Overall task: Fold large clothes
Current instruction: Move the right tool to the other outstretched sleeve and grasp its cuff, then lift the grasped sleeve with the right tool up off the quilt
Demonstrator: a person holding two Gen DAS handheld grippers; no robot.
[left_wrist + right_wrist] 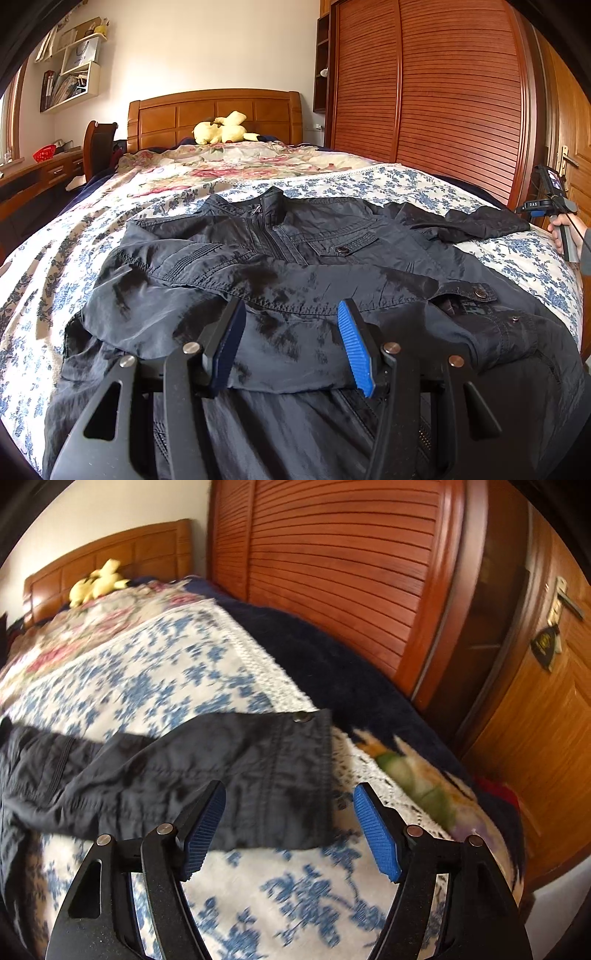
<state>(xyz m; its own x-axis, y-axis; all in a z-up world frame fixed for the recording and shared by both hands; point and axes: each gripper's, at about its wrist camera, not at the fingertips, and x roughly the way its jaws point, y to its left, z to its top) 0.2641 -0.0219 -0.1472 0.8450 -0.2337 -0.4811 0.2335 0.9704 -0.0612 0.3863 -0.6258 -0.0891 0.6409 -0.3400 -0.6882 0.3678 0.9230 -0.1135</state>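
Observation:
A dark navy jacket (295,258) lies front up on the floral bed cover (55,280), collar towards the headboard. Its left sleeve (295,295) is folded across the chest. My left gripper (291,314) is open and empty, just above that folded sleeve. The right sleeve (229,768) stretches out flat to the right, its cuff (299,775) with a snap button. My right gripper (290,797) is open and empty, its fingers on either side of the cuff, just above it. The right gripper's handle (554,218) shows in the left wrist view at the far right.
A wooden headboard (214,114) with a yellow plush toy (221,129) is at the far end. A slatted wooden wardrobe (436,96) runs along the bed's right side, with a door (554,686) beyond. A desk (37,173) and wall shelves (70,74) stand left.

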